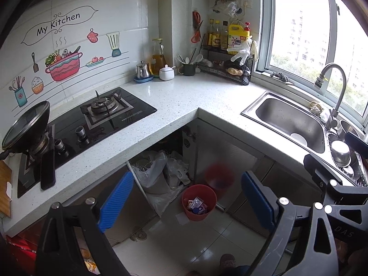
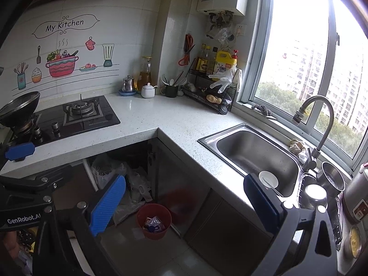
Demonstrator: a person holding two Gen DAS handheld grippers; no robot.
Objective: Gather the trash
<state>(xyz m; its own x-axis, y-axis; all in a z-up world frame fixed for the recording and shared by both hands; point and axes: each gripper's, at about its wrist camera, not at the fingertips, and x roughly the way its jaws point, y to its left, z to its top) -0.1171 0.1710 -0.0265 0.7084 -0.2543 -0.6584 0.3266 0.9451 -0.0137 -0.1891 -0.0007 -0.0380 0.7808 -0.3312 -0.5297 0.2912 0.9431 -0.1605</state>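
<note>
A red waste bin [image 1: 197, 216] stands on the tiled floor in front of the corner cabinets, and crumpled wrappers [image 1: 196, 204] lie inside it. My left gripper [image 1: 187, 177] hangs open above the floor, its blue pads framing the bin from higher up with nothing between them. The right wrist view shows the same bin [image 2: 154, 234] and wrappers [image 2: 153, 224] lower left of centre. My right gripper [image 2: 185, 178] is open too and holds nothing. It hovers beside the counter edge by the sink.
An L-shaped speckled countertop [image 1: 174, 101] carries a gas hob [image 1: 105, 110], a wok [image 1: 25, 126], a dark phone [image 1: 48, 172], jars and a bottle rack [image 1: 227, 69]. The sink [image 2: 255, 158] holds a white bowl. Plastic bags [image 1: 158, 170] fill the open cabinet beside the bin.
</note>
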